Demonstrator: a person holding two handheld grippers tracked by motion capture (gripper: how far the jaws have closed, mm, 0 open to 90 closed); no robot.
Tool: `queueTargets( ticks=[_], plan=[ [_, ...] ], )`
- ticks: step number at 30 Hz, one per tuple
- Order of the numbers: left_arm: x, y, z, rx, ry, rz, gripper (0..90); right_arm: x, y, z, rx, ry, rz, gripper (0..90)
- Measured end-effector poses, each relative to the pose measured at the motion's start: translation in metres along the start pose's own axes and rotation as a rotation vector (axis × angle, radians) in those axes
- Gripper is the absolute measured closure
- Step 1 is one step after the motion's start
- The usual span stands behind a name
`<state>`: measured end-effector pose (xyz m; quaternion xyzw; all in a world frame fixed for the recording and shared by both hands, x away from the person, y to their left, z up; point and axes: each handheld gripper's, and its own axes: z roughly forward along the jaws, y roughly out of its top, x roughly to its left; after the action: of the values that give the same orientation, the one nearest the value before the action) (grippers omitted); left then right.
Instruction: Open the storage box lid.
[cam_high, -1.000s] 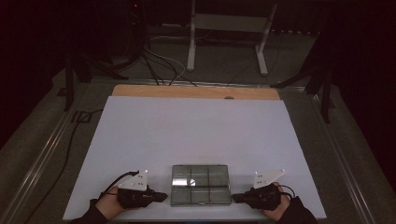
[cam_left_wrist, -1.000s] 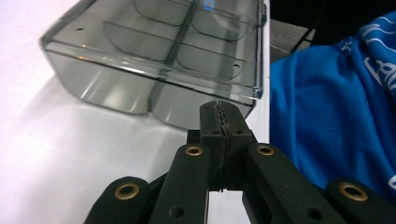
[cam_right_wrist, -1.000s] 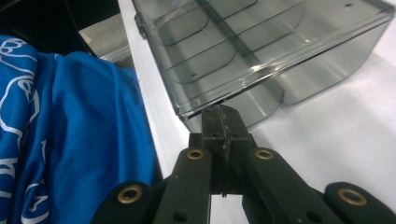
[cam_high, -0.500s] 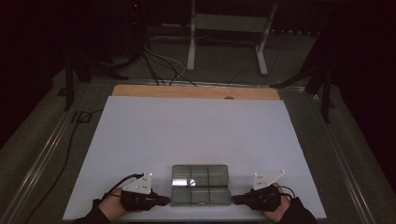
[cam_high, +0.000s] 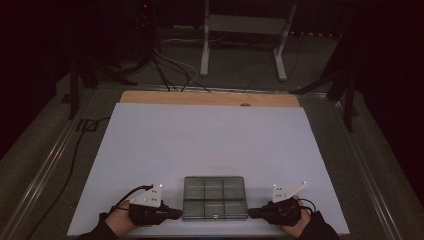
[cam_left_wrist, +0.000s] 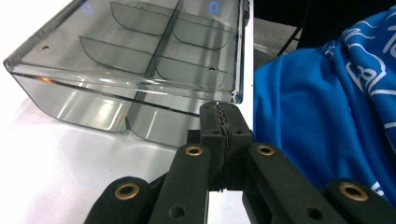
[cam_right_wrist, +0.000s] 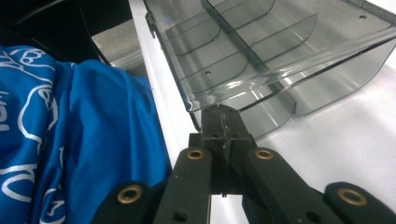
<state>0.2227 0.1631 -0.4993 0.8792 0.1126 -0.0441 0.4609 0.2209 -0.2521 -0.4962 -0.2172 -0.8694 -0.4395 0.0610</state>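
A clear smoky plastic compartment box (cam_high: 215, 198) lies closed on the white table near its front edge, with dividers inside and no visible contents. My left gripper (cam_high: 176, 214) rests on the table just left of the box's front corner, jaws shut with nothing between them. My right gripper (cam_high: 252, 213) mirrors it by the right front corner, also shut and empty. In the left gripper view the box (cam_left_wrist: 135, 60) fills the upper left beyond the shut gripper (cam_left_wrist: 219, 112). In the right gripper view the box (cam_right_wrist: 275, 51) sits upper right, just past the shut gripper (cam_right_wrist: 223, 114).
The white table top (cam_high: 210, 145) stretches far behind the box, ending in a wooden strip (cam_high: 210, 98). A white stand (cam_high: 245, 30) and cables lie on the dark floor beyond. A blue printed garment (cam_left_wrist: 327, 102) is at the table's near edge.
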Motion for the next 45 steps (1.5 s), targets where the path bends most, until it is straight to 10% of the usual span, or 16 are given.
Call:
queueTargets(
  ticks=[45],
  plan=[
    [-0.007, 0.011, -0.006, -0.093, 0.028, 0.02, 87.1, 0.0, 0.011, -0.008, -0.122, -0.005, 0.029, 90.0]
  ],
)
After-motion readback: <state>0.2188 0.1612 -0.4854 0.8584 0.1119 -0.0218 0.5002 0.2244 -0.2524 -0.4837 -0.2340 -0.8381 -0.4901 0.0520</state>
